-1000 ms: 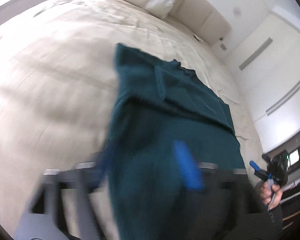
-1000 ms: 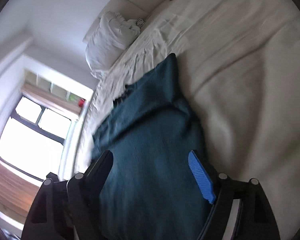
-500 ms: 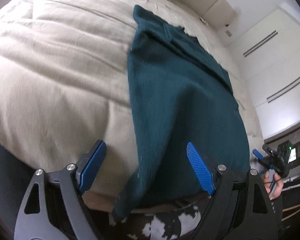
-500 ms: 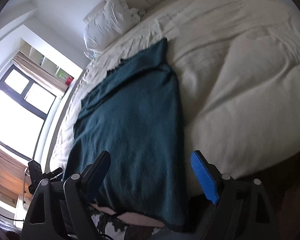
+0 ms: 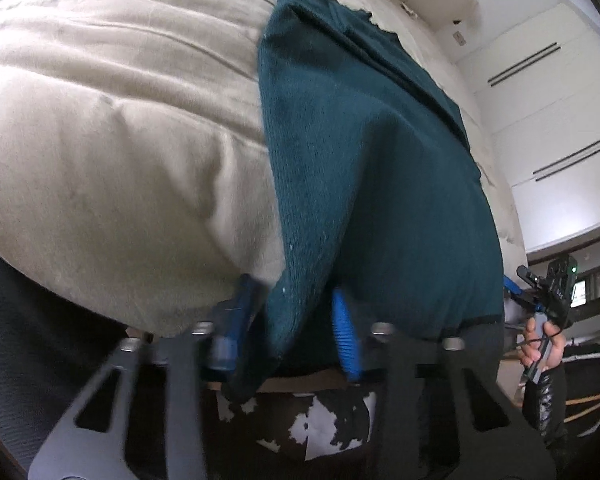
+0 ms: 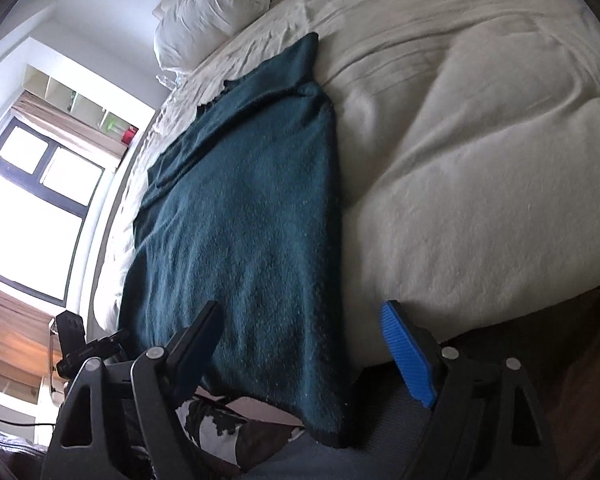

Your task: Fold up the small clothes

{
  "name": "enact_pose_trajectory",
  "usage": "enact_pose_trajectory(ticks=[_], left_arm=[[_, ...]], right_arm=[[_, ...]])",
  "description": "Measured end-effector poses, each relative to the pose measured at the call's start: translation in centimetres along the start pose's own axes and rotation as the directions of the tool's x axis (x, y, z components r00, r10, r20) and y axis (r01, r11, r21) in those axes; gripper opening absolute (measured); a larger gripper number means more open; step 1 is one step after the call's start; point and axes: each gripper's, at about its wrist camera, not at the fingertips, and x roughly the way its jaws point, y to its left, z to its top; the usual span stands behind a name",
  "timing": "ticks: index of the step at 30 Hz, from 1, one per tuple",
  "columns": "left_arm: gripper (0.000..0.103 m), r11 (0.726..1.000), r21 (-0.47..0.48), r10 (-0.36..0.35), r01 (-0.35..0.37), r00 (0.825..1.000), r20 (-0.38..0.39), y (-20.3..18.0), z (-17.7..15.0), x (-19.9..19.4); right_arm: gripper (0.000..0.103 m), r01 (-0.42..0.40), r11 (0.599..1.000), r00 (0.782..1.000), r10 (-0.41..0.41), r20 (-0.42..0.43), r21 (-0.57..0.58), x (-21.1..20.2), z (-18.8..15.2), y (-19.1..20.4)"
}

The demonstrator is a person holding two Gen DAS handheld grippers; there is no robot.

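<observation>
My left gripper (image 5: 290, 320) pinches a hem corner of the teal sweater (image 5: 364, 152), which lies spread on the cream bed (image 5: 112, 128), hem overhanging. My right gripper (image 6: 304, 344) stands wide, straddling the opposite corner.

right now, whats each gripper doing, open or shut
Left gripper: closing around the teal sweater's corner; firm grip cannot be told.
Right gripper: open, holding nothing.

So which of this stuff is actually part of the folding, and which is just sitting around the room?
Part of the job:
- dark green knit garment, spread on the bed and hanging over its edge
- left gripper, closing on the garment's corner
- right gripper, open at the other corner

Just lying about:
- beige duvet
- white pillow
- window
</observation>
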Motion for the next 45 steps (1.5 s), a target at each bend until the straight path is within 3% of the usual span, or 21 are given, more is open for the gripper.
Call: enact_pose_trajectory(ticks=[7,11,19,25,27,29,34,37,41,45], left_arm=[[0.032,0.999,0.039,-0.004,0.005,0.999,-0.045,-1.0,-0.2,1.1],[0.021,0.999,0.039,0.004,-0.003,0.999,-0.045,-1.1,0.0,1.4],[0.014,0.998,0.054,-0.005,0.008,0.998,-0.061,-0.9,-0.1,1.7],[0.005,0.997,0.080,0.003,0.003,0.998,-0.070,-0.7,-0.4,1.5],[0.004,0.995,0.097,0.003,0.005,0.997,-0.073,-0.9,-0.5,1.2],[0.003,0.993,0.121,-0.010,0.019,0.997,-0.074,-1.3,-0.5,0.9],[0.003,0.985,0.102,-0.136,0.140,0.990,-0.044,-2.0,0.1,-0.9],[0.003,0.974,0.084,-0.210,0.211,0.977,-0.015,-2.0,0.7,-2.2],[0.003,0.944,0.045,-0.329,0.327,0.944,0.024,-1.9,1.6,-3.6],[0.003,0.897,-0.006,-0.440,0.442,0.893,0.089,-1.4,2.8,-5.0]], right_arm=[[0.074,0.039,0.999,0.996,-0.042,-0.084,-0.038,-0.2,-0.2,-0.1],[0.065,0.066,0.997,0.988,-0.071,-0.136,-0.044,0.1,-0.5,-0.4],[0.056,0.064,0.995,0.965,-0.081,-0.249,-0.074,1.9,-1.1,0.0],[0.020,0.072,0.993,0.947,-0.098,-0.305,-0.095,2.6,-2.0,0.3],[0.011,0.050,0.996,0.955,-0.069,-0.287,-0.076,2.1,-2.0,0.0],[0.010,0.031,0.997,0.964,-0.047,-0.263,-0.065,1.5,-2.0,0.1],[0.008,-0.102,0.993,0.983,0.093,-0.157,-0.052,-1.0,-1.1,1.1],[0.008,-0.175,0.983,0.980,0.170,-0.101,-0.049,-2.2,-0.2,1.9],[0.008,-0.289,0.957,0.957,0.288,-0.016,-0.017,-3.1,1.3,2.2],[0.008,-0.387,0.921,0.919,0.383,0.090,0.035,-3.8,2.9,1.7]])
